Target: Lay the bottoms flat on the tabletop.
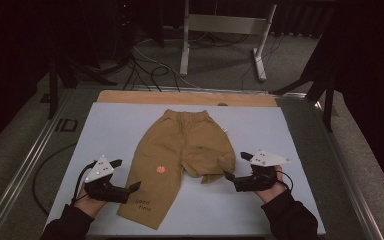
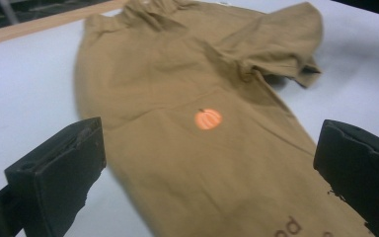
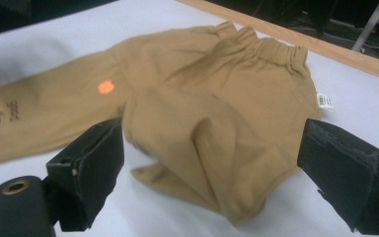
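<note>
- Resting low in the high view, the left claw (image 1: pixel 130 176) sits at the lower left of the frame and the right claw (image 1: pixel 237 165) at the lower right, each held by a hand coming in from the bottom edge; both have their jaws spread apart with nothing between them.
- Between them lie tan trousers (image 1: pixel 180 150) on the white sheet (image 1: pixel 105 130) that covers the bench, flat for the most part, in the middle of the frame.
- One leg runs long and straight toward the lower left of the frame, its hem near the bench's near edge; brown lettering (image 1: pixel 142 204) sits by that hem and an orange pumpkin print (image 1: pixel 160 169) higher up.
- The left claw is just beside this leg's outer edge, jaws pointing inward at it; in the left gripper view the cloth spreads between the open jaws.
- The other leg (image 1: pixel 215 162) is doubled back on itself into a bunched fold, so it ends short, at centre right.
- The right claw is the nearer one to that fold, its jaws aimed at it from the right; the bunch lies just ahead between them in the right gripper view. Unfolding it looks like that hand's job, I judge.
- Farthest off, the elastic waistband (image 1: pixel 186 116) points at the top of the frame, so the long axis runs near to far.
- Beyond is the bench's wooden strip (image 1: pixel 130 97).
</note>
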Motion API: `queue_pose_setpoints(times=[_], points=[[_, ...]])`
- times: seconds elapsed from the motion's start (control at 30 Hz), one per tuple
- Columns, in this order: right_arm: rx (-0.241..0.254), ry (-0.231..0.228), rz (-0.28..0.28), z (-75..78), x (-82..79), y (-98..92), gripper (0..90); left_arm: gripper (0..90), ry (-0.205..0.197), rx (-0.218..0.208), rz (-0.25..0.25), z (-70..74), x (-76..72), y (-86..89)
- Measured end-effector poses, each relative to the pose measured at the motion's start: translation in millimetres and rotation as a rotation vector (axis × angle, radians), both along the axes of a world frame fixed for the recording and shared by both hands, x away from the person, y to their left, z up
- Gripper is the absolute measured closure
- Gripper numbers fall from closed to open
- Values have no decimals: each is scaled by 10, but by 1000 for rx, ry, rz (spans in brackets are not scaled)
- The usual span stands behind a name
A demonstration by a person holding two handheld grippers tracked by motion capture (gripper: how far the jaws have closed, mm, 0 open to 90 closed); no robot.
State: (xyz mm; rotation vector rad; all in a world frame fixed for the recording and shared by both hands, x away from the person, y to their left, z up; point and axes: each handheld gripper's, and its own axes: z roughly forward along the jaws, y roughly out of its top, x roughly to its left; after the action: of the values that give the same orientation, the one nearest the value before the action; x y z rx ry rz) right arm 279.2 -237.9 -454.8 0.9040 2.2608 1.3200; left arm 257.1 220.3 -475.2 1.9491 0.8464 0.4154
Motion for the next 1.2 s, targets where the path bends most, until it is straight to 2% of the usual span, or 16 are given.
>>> queue_pose_setpoints(times=[0.1,0.13,0.2,0.37,0.57,0.7,0.83,0.93,0.97,1.0,1.03,1.07,1.1,1.13,1.17,1.2], points=[[-8,-14,-9,-38,-30,-21,109,6,-3,-4,16,-21,5,37],[-20,-21,10,-67,-44,-46,109,6,-1,-3,19,-24,5,45],[-9,-9,23,-105,-41,-73,109,6,-12,-6,29,-27,4,71],[-39,-5,10,-201,-3,-125,109,6,-23,-1,59,-43,-5,138],[-81,24,-8,-364,80,-129,102,6,-19,-12,77,-82,-28,144],[-49,57,-22,-421,118,-129,101,6,-24,-19,76,-69,-60,121],[-71,77,-22,-467,121,-85,113,6,-25,-18,67,-66,-84,90],[-110,75,-21,-516,145,-23,175,6,-22,-14,52,-70,-97,48],[-145,78,-22,-558,163,14,277,6,-22,-8,46,-72,-99,37],[-168,83,-16,-582,172,34,334,6,-23,-1,41,-79,-104,20],[-168,83,-16,-582,172,34,334,6,-23,-1,41,-79,-104,20],[-195,83,-27,-607,179,51,394,6,-23,1,38,-83,-106,16],[-198,99,-35,-625,192,57,516,6,-22,5,38,-88,-108,14],[-198,99,-35,-625,192,57,516,6,-20,7,36,-92,-108,13],[-219,93,-50,-628,200,58,562,6,-19,6,35,-94,-109,10],[-204,100,-56,-622,208,50,599,6,-19,6,35,-97,-110,7]])
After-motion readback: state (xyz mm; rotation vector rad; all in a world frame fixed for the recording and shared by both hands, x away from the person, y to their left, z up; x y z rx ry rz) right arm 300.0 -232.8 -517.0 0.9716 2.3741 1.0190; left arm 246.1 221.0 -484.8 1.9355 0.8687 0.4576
